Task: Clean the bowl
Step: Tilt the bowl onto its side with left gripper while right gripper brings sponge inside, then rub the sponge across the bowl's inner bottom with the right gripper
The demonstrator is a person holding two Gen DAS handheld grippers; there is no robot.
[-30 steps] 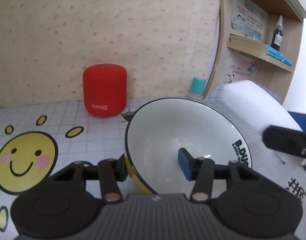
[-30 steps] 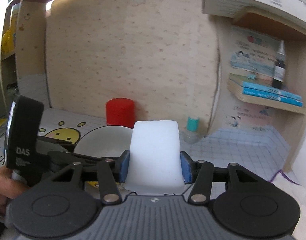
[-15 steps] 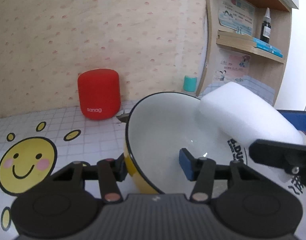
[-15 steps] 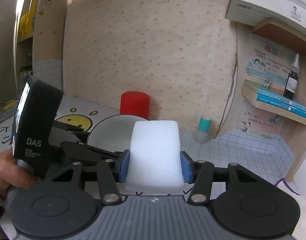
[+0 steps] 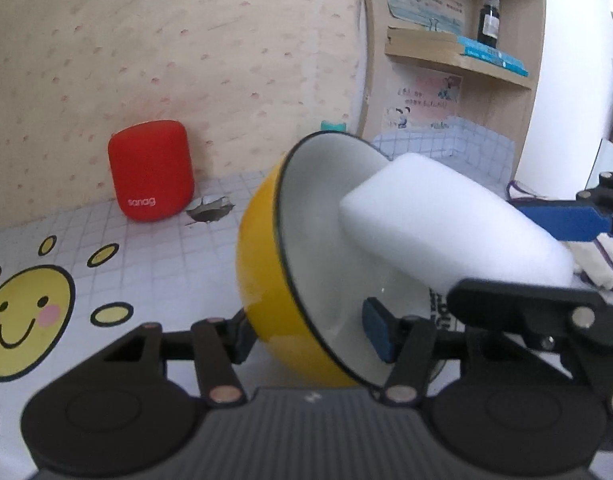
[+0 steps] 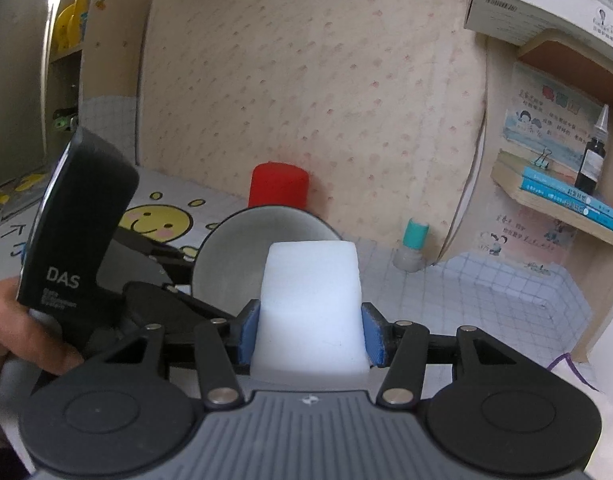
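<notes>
Jaws of the left gripper (image 5: 308,326) are opening, with the bowl's wall between them: one blue pad is sitting inside the bowl (image 5: 306,248) and the other is sitting against its yellow outside. Whether the pads are pressing on the wall at this moment cannot be told. Jaws of the right gripper (image 6: 311,330) are clamping one white sponge (image 6: 311,308) between two blue pads. One bowl is present, yellow outside and white inside with a dark rim, tilting so that its opening is facing the sponge. In the left wrist view the sponge's front end is reaching into the bowl. One red cylinder (image 5: 151,170) marked "sanag" is standing on the desk (image 5: 166,272) near the wall, behind the bowl. One hand (image 6: 14,332) is gripping the left gripper's handle.
</notes>
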